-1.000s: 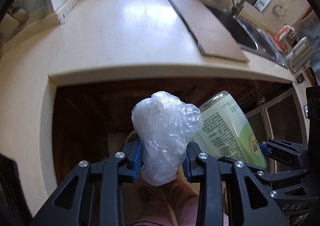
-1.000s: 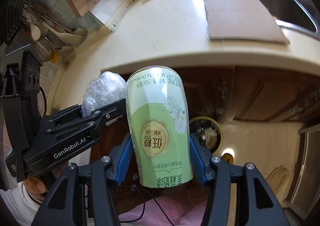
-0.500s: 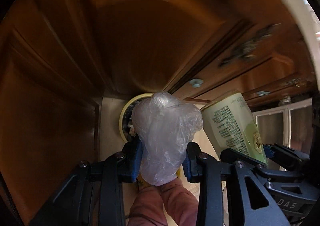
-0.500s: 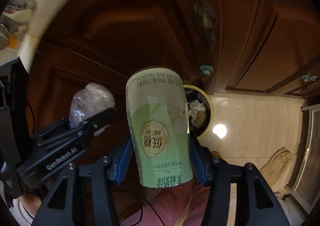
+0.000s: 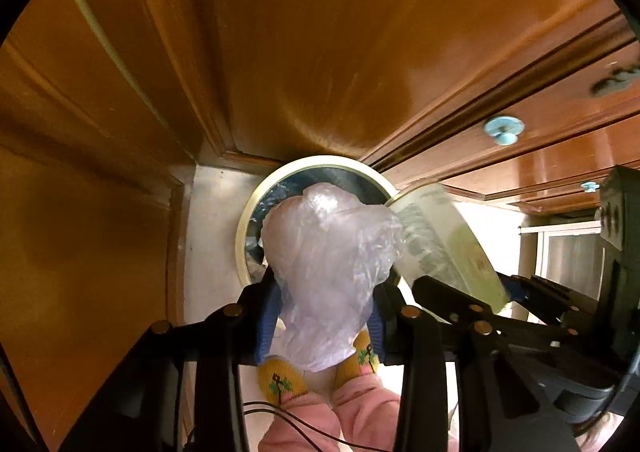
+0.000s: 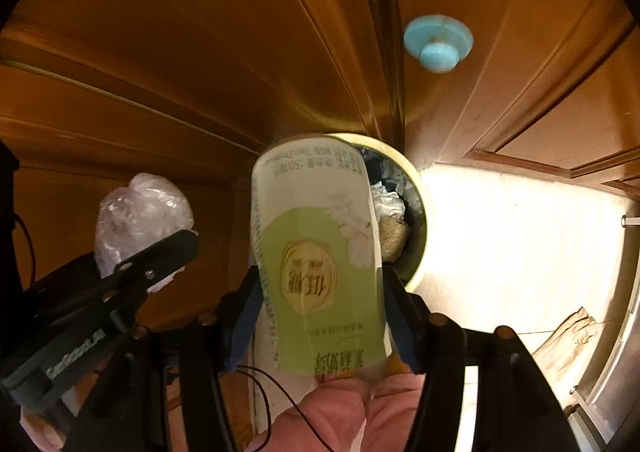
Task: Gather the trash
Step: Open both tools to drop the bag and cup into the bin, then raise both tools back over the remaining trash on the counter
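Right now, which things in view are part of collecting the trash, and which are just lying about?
Part of the job:
- crumpled plastic bag, between the left jaws
- green milk tea carton, between the right jaws
- round trash bin below, already holding rubbish

Just there:
- wooden cabinet doors
- blue knob
- pale floor

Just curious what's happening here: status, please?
Left gripper: jaws opening round plastic bag. Right gripper: opening round bottle. Both above bin; nothing in the way.
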### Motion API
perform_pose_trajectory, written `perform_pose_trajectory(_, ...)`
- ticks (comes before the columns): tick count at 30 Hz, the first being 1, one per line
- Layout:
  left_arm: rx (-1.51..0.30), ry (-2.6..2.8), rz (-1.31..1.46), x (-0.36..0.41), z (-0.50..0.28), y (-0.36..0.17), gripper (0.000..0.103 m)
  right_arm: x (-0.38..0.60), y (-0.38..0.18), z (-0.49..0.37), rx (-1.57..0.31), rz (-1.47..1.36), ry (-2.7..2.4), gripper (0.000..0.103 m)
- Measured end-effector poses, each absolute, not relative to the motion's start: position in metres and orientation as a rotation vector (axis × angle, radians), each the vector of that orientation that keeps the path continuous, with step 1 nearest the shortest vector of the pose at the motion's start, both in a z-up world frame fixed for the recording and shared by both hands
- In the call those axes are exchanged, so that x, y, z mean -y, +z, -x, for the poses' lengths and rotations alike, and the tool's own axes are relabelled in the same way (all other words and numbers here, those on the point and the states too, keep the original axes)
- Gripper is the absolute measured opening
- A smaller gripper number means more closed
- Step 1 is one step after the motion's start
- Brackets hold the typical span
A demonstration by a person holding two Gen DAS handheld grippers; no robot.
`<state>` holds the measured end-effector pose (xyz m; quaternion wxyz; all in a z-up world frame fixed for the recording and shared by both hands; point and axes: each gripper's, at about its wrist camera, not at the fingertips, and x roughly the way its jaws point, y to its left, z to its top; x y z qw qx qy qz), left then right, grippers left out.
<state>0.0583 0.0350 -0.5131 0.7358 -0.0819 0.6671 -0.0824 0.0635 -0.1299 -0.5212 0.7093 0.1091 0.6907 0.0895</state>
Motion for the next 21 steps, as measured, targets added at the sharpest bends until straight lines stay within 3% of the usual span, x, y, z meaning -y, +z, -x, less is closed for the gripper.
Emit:
perform_pose_trajectory(2, -1.473, -0.185, 0.165, -0.03, -0.064, -0.525, 0.044, 0.132, -0.534, -0.068, -1.536, -0.234, 0.194, 0.061)
perform_pose_trajectory(7, -1.479, -0.161, 0.161, -0.032, -0.079, -0.542, 0.08, 0.141, -0.552, -0.078, -1.554, -0.268, 0.193, 0.061)
perform_pose_trajectory(9, -1.475, -0.154, 0.16, -0.033, -0.082, -0.542, 0.086, 0.141, -0.548, -0.081, -1.55, -0.268, 0.191, 0.061)
perform_pose_trajectory(13, -1.482, -0.143, 0.15, -0.032, -0.085, -0.536, 0.093, 0.143, -0.539, -0.08, -1.544, -0.273, 0.174, 0.061)
perform_pose_trajectory(21, -1.485, -0.162, 0.119, -0.02, -0.08, -0.499, 0.095, 0.15, -0.493, -0.069, -1.526, -0.29, 0.145, 0.061)
